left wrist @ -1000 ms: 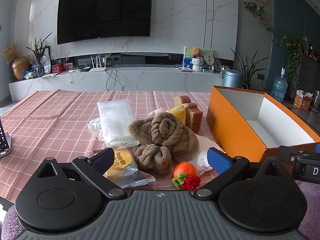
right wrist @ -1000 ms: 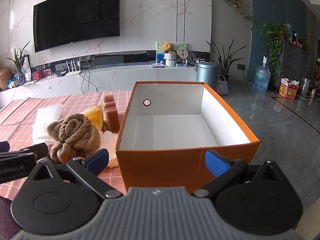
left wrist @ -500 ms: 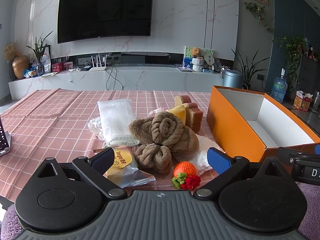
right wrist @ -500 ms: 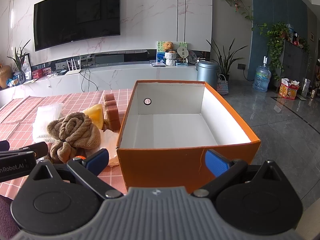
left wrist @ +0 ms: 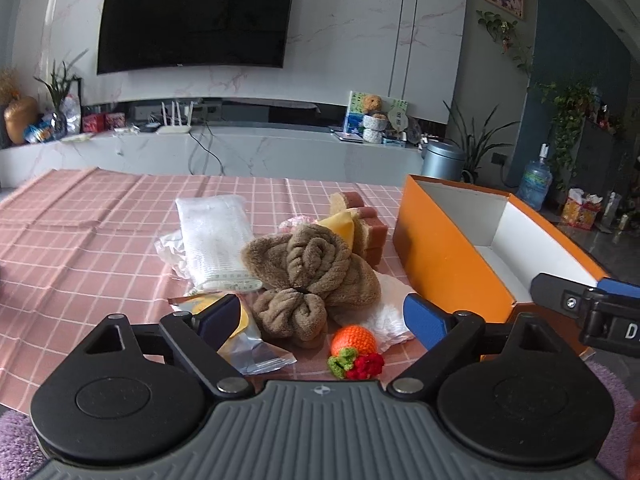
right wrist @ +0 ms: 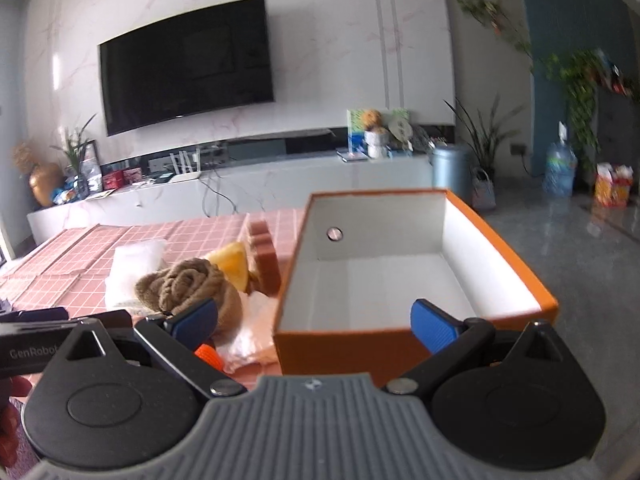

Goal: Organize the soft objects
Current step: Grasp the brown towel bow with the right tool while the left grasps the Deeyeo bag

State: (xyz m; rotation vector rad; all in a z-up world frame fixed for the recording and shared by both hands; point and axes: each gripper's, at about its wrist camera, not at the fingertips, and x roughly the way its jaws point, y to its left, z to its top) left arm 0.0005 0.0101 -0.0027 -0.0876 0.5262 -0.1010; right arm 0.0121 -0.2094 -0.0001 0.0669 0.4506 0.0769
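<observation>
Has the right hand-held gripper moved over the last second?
Yes. The right hand-held gripper has risen and advanced toward the orange box: its blue fingertips now overlap the box's opening rather than its front wall.

Knotted brown towel (left wrist: pixel 310 268) on pink checked tablecloth (left wrist: pixel 88 240), crocheted orange fruit (left wrist: pixel 354 342) before it, open orange cardboard box (left wrist: pixel 440 256) right

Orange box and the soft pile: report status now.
Left gripper open, empty, facing pile. Right gripper open, empty, at orange box. Box empty; brown towel, crochet orange on the table. Nothing blocking.
</observation>
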